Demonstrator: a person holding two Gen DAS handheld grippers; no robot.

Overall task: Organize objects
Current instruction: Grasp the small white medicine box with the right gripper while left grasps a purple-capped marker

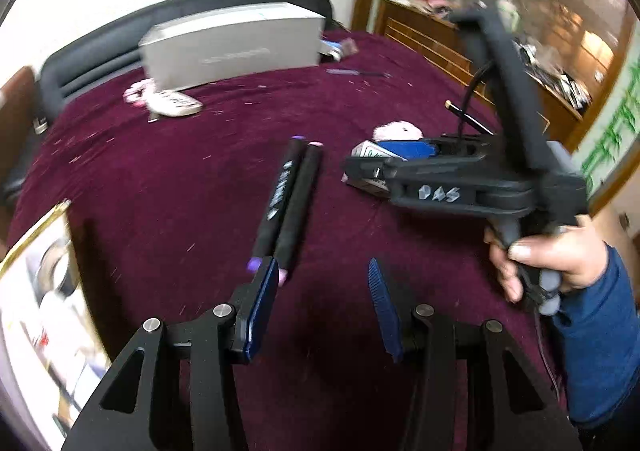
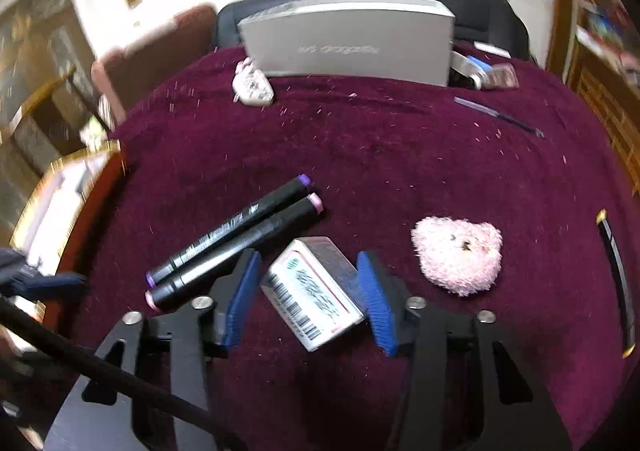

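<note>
Two black markers (image 1: 286, 199) lie side by side on the maroon cloth (image 1: 180, 179), one with purple caps, one with pink. My left gripper (image 1: 324, 267) hangs open just in front of them, nothing between its blue pads; its left pad sits by the markers' near ends. My right gripper (image 2: 308, 257) straddles a small white box with a barcode (image 2: 314, 295), which lies askew on the cloth with both pads against its corners. In the left wrist view the right gripper (image 1: 360, 165) is at the right, held by a hand in a blue sleeve (image 1: 560, 259).
A pink fluffy toy (image 2: 458, 253) lies right of the small box and a black pen with gold ends (image 2: 616, 283) further right. A grey case (image 2: 348, 41) stands at the back, a white-pink item (image 2: 252, 85) beside it, a thin blue pen (image 2: 500, 117) nearby. A framed picture (image 1: 40, 291) at the left edge.
</note>
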